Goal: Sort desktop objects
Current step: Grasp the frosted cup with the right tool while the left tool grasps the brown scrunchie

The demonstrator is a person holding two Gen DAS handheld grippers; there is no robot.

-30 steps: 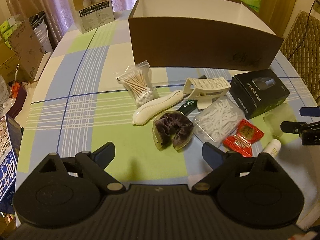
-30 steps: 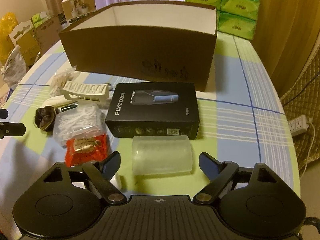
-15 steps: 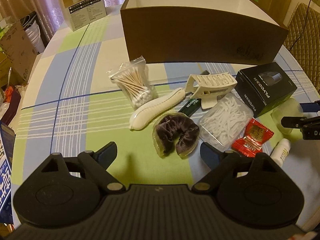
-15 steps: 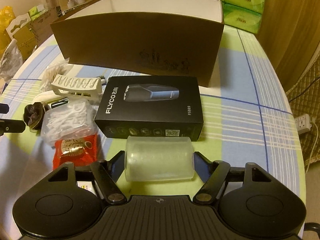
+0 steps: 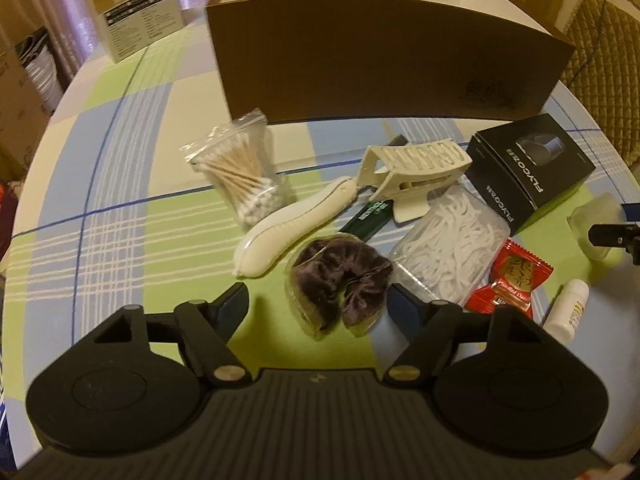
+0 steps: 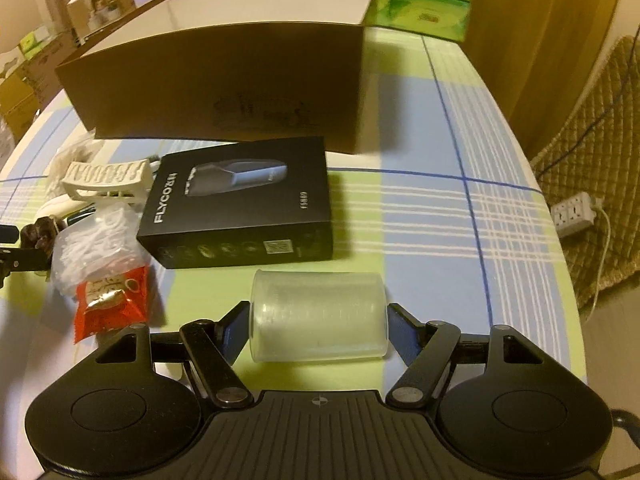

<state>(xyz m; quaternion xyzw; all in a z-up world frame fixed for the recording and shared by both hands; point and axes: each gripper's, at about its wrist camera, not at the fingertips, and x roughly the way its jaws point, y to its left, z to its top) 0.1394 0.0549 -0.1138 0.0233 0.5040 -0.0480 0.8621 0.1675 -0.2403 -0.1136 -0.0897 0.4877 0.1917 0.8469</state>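
The right gripper (image 6: 318,326) has its fingers spread around a frosted plastic cup (image 6: 319,316) lying on its side between them, the pads at or just beside its ends, not visibly clamped; squeezed end to end, the thin, translucent, faintly ribbed cup could buckle or squirt forward into the black FLYCO box (image 6: 244,204) just beyond the fingertips; the left gripper (image 5: 318,306) is spread and empty, a brown velvet scrunchie (image 5: 340,276) in clear wrap between its tips.
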